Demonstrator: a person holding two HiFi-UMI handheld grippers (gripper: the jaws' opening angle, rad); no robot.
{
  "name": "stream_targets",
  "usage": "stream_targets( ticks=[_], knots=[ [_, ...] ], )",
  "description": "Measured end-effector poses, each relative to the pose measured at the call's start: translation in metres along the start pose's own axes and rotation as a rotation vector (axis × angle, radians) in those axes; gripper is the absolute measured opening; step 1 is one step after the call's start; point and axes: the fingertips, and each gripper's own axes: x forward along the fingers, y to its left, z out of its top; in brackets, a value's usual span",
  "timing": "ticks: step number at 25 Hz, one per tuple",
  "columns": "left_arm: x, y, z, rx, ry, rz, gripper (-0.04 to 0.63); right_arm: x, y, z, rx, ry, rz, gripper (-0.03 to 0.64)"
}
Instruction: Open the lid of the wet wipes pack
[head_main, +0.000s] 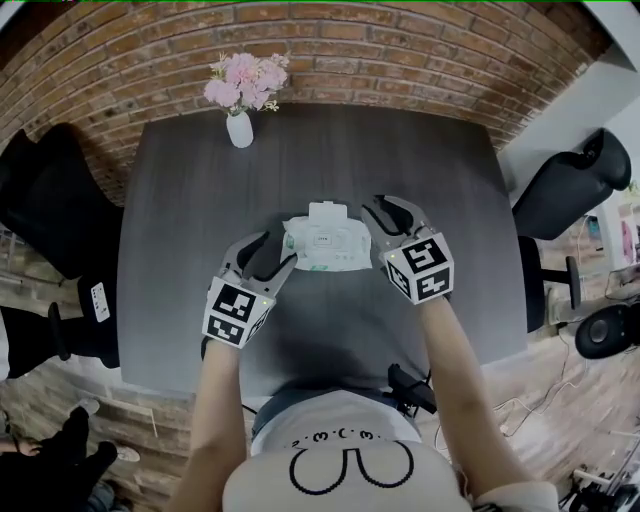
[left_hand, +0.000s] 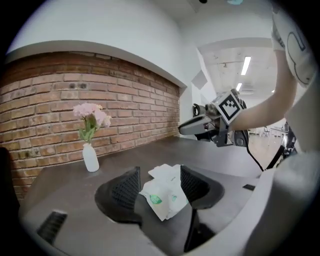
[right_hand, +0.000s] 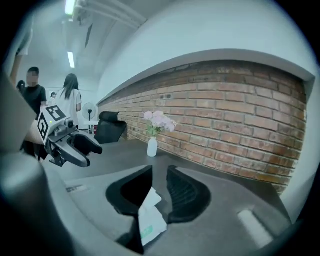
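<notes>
Dim, even light; ceiling strips (left_hand: 245, 65) glare; fisheye edges vignetted.
</notes>
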Motion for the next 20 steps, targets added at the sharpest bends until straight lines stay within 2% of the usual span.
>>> stream_targets(
  ticks=[2,4,5,7,12,20],
  knots=[
    [-0.014,0.000,0.015,-0.011,-0.060,0.024,0.247,-0.021,0.003,0.011,0.011,-0.044,-0.045,0.006],
    [-0.030,0.002,0.029,-0.014,-0.115,0.055,0.241,-0.041,0.008,0.020,0.024,-0.081,-0.087,0.005],
    [-0.039,0.004,0.037,-0.018,-0.145,0.080,0.217,-0.051,0.011,0.025,0.032,-0.098,-0.108,0.005],
    [-0.058,0.010,0.052,-0.033,-0.204,0.146,0.003,-0.070,0.018,0.034,0.047,-0.134,-0.145,0.005],
    [-0.099,0.005,0.081,-0.028,-0.319,0.225,-0.002,-0.114,0.044,0.050,0.023,-0.197,-0.199,0.003],
    [-0.139,-0.031,0.123,0.044,-0.403,0.289,-0.002,-0.173,0.065,0.077,-0.022,-0.287,-0.244,0.003]
  ],
)
